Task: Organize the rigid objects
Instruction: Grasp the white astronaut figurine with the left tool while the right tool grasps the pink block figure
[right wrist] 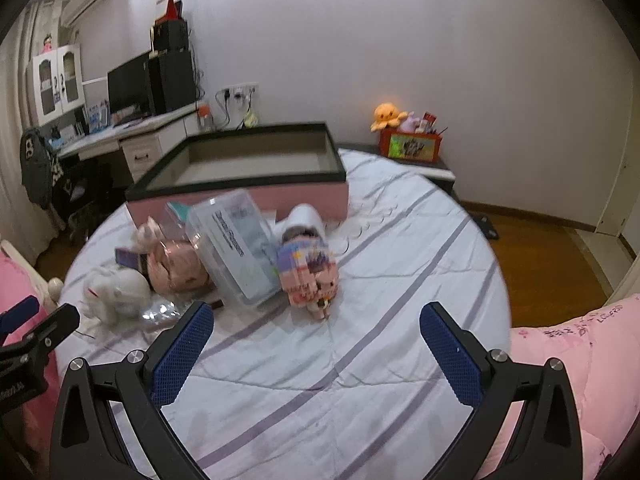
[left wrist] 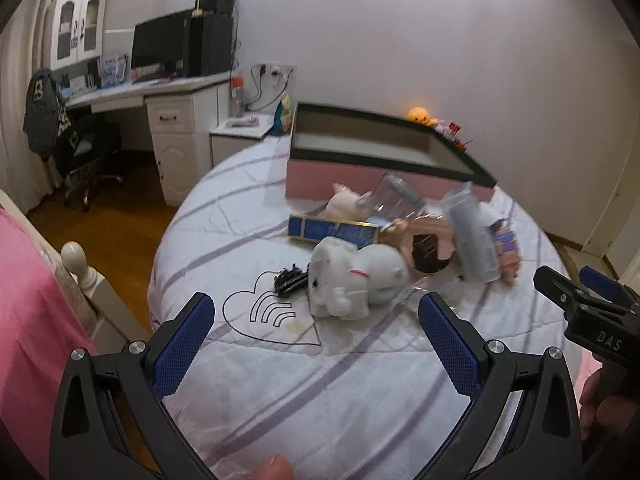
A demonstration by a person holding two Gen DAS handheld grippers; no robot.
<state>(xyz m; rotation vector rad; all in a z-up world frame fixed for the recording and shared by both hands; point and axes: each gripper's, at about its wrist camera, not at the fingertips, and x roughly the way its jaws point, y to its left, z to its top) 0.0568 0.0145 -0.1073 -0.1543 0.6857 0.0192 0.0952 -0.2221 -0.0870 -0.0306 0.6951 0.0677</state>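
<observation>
A pile lies on the bed: a white plush elephant [left wrist: 348, 280] [right wrist: 112, 292], a blue and gold box [left wrist: 332, 232], a clear plastic case [left wrist: 472, 236] [right wrist: 236, 248], a round pink item [left wrist: 428, 248] [right wrist: 176, 268], a pastel block figure [left wrist: 506, 250] [right wrist: 308, 272] and a black hair clip [left wrist: 288, 276]. Behind stands an open pink bin with a black rim [left wrist: 384, 152] [right wrist: 256, 172]. My left gripper [left wrist: 316, 340] is open, just short of the elephant. My right gripper [right wrist: 316, 344] is open, just short of the block figure; it also shows in the left wrist view [left wrist: 568, 292].
The bed [right wrist: 360, 380] has a white striped cover. A pink quilt [right wrist: 580, 360] lies at its right. A white desk [left wrist: 160, 92] with a monitor, a black chair [left wrist: 84, 148] and a nightstand [left wrist: 236, 136] stand to the left. An orange box [right wrist: 412, 144] sits on a low table.
</observation>
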